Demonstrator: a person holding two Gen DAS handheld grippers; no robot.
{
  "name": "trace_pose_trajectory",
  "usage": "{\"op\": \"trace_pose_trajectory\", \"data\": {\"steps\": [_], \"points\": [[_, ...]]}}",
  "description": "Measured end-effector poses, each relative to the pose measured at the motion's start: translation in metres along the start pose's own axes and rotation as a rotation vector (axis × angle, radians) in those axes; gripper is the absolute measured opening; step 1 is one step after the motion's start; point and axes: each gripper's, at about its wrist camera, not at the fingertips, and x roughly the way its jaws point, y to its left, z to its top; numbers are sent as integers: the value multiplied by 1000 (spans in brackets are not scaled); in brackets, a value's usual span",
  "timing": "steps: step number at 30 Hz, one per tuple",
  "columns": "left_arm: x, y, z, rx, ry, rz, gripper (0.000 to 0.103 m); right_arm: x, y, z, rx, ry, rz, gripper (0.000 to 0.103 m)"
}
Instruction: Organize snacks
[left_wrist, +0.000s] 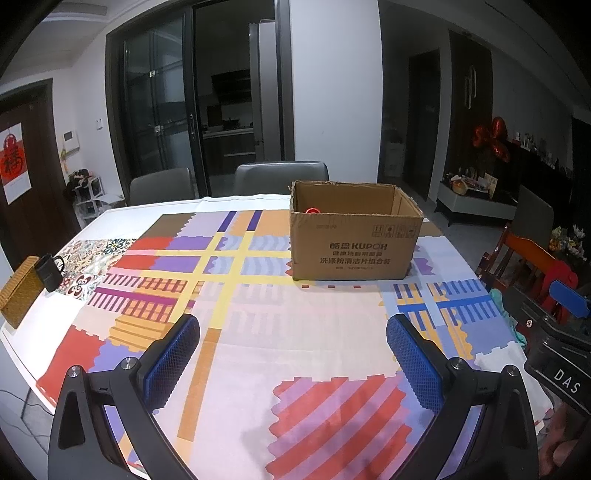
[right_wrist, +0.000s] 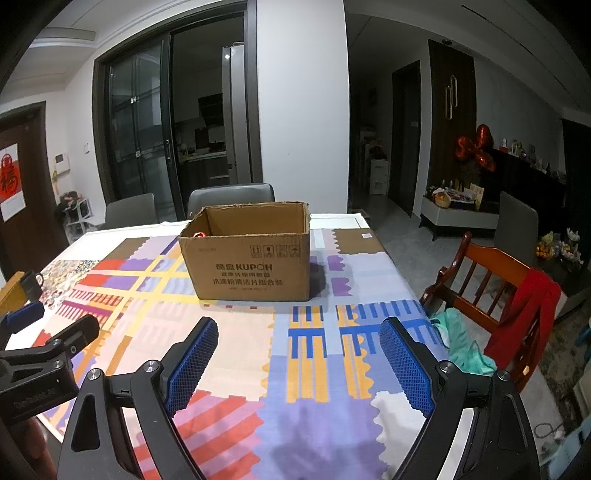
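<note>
An open brown cardboard box (left_wrist: 354, 240) (right_wrist: 251, 266) stands on the patterned tablecloth (left_wrist: 295, 350) toward the far side of the table. Just above its front rim a bit of a red item (left_wrist: 312, 211) (right_wrist: 200, 234) shows inside at the left; the remaining contents are hidden. My left gripper (left_wrist: 293, 332) hangs open over the near cloth, nothing between its blue pads. My right gripper (right_wrist: 299, 336) is open too, and nothing lies between its pads. Both point toward the box from well short of it. No loose snacks lie on the cloth.
A woven basket (left_wrist: 16, 291) and a black mug (left_wrist: 50, 271) sit at the table's left edge. Grey chairs (left_wrist: 280, 177) stand behind the table. A wooden chair (right_wrist: 495, 288) with red and teal cloth is at the right.
</note>
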Motion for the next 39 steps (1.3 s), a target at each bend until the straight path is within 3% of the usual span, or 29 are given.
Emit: {"op": "trace_pose_trajectory", "data": {"steps": [39], "points": [[-4, -2, 3, -7, 3, -11, 103, 0, 4, -2, 3, 3, 2, 90]]}}
